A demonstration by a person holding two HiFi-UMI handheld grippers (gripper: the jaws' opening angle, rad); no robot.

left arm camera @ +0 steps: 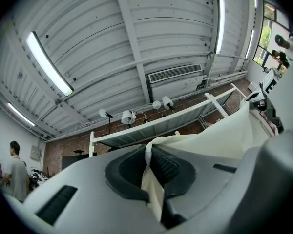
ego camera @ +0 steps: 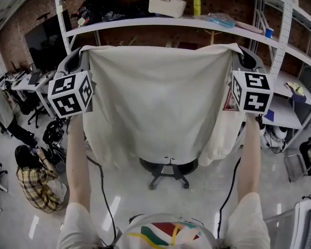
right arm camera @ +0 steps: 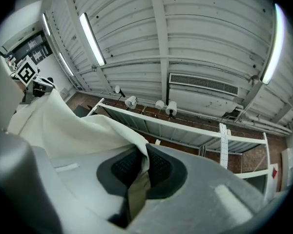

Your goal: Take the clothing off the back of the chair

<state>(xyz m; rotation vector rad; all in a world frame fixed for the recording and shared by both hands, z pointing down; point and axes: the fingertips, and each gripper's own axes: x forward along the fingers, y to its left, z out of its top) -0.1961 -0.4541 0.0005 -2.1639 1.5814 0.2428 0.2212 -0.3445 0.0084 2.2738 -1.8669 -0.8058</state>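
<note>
The left gripper [left arm camera: 149, 162] is clamped on one top corner of the cream clothing [ego camera: 160, 97], and the right gripper [right arm camera: 145, 167] on the other. The cloth hangs between them as a broad sheet, long axis crosswise, over the chair [ego camera: 168, 169]. Only the chair's base shows below the hem. Shelving [ego camera: 171, 24] stands behind the chair, and open floor lies on the person's side of it.

The head view looks steeply down from the person's head onto the cream garment [ego camera: 160, 102] before the white shelving rack [ego camera: 145, 21]. Cameras on the left hand-held gripper [left arm camera: 149, 152] and right hand-held gripper [right arm camera: 145, 155] sit close behind their jaws, tilted up over that rack toward the ceiling [left arm camera: 136, 33]; all three share garment and rack.
</note>
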